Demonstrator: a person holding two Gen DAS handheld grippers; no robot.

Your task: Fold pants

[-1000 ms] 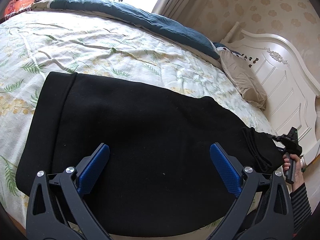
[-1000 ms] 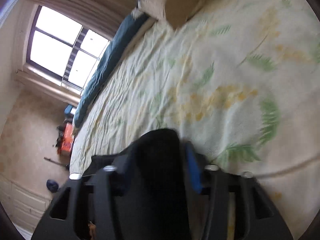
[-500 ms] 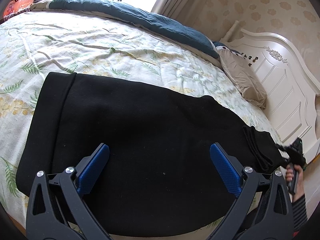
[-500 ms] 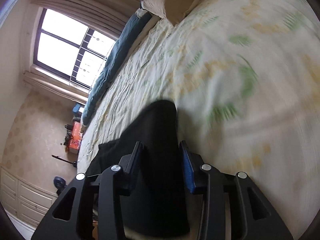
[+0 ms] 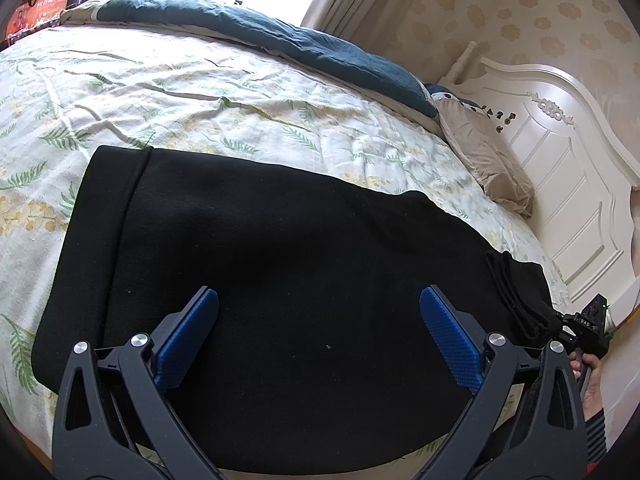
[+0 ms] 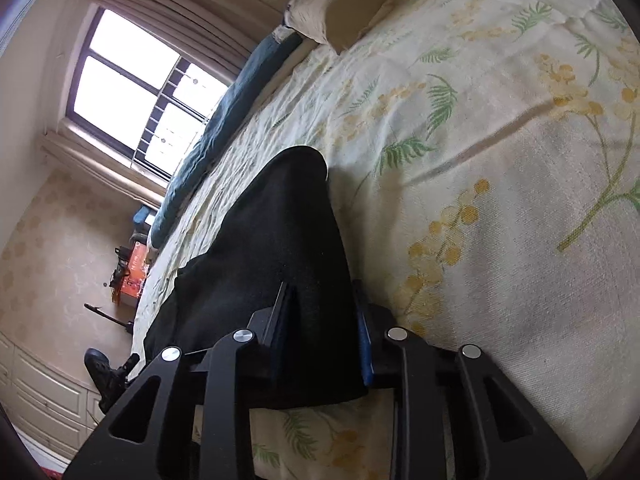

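Note:
Black pants [image 5: 280, 260] lie flat across the floral bedspread, waistband at the left, leg cuffs at the right. My left gripper [image 5: 319, 320] is open and empty, hovering over the middle of the pants near the bed's front edge. My right gripper [image 6: 320, 328] is shut on the cuff end of the pants [image 6: 288, 232], with the cloth pinched between its blue pads. It also shows in the left wrist view [image 5: 588, 326] at the far right, holding the cuffs [image 5: 520, 296] by the bed's edge.
The floral bedspread [image 5: 200, 96] covers the bed. A dark teal duvet [image 5: 260, 36] lies along the far side, a beige pillow [image 5: 484, 160] by the white headboard [image 5: 568, 168]. A window [image 6: 136, 92] is behind.
My right gripper has pulled the cuff end outward toward the bed's edge, stretching the leg straighter. My left gripper has stayed where it was, open.

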